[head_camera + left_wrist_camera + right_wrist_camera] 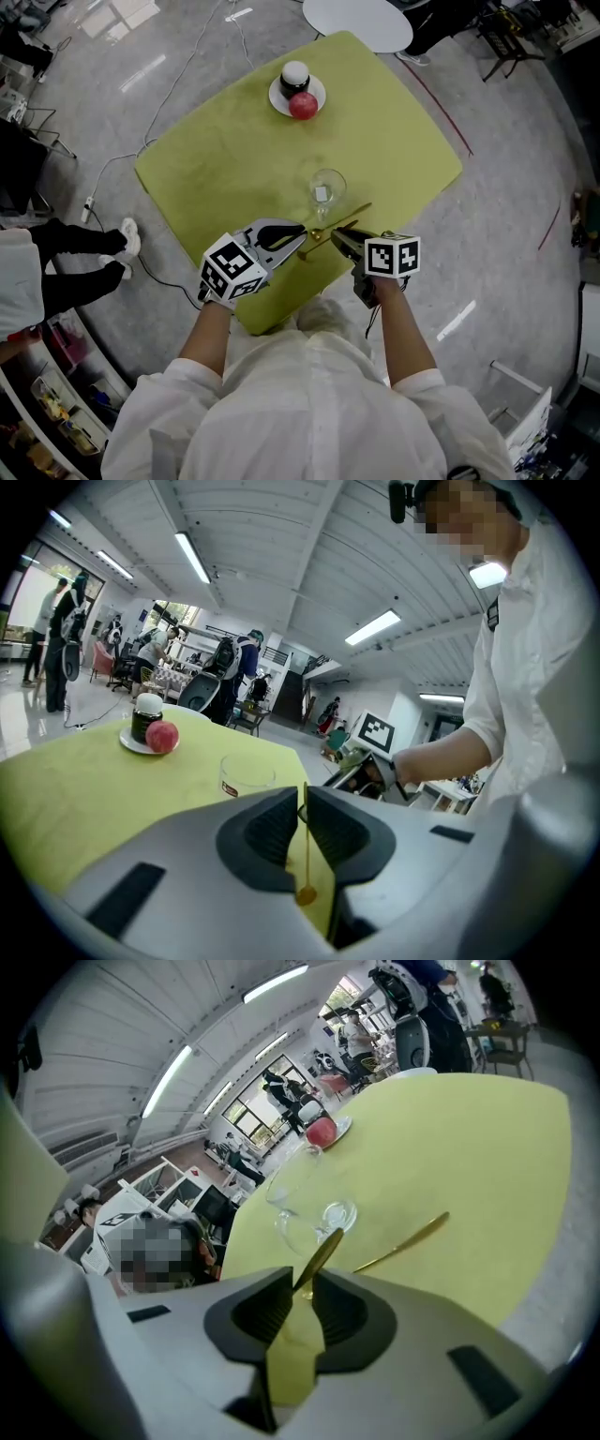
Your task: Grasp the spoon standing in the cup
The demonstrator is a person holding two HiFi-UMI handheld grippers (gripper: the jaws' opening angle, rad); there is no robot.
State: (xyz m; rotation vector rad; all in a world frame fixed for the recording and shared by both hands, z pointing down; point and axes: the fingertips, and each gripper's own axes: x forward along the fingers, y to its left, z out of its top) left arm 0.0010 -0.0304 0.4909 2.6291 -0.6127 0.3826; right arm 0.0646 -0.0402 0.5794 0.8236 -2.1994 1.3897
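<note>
I worked in what seemed a large open lab hall: long ceiling lights point(192, 557), groups of people point(56, 639), cables point(184, 73) on the grey floor point(525, 141).

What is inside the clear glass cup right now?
Nothing shows inside the clear glass cup: through its walls only the yellow-green tablecloth appears. In the right gripper view, the gold spoon between the jaws hides a little of its lower edge.

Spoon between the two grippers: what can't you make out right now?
- Right gripper view: unclear whether the right gripper presses the spoon; its jaws hide the lower part.
- Head view: tips of the left gripper and right gripper cover most of the spoon.
- Left gripper view: the label on the cup is too small to read.
</note>
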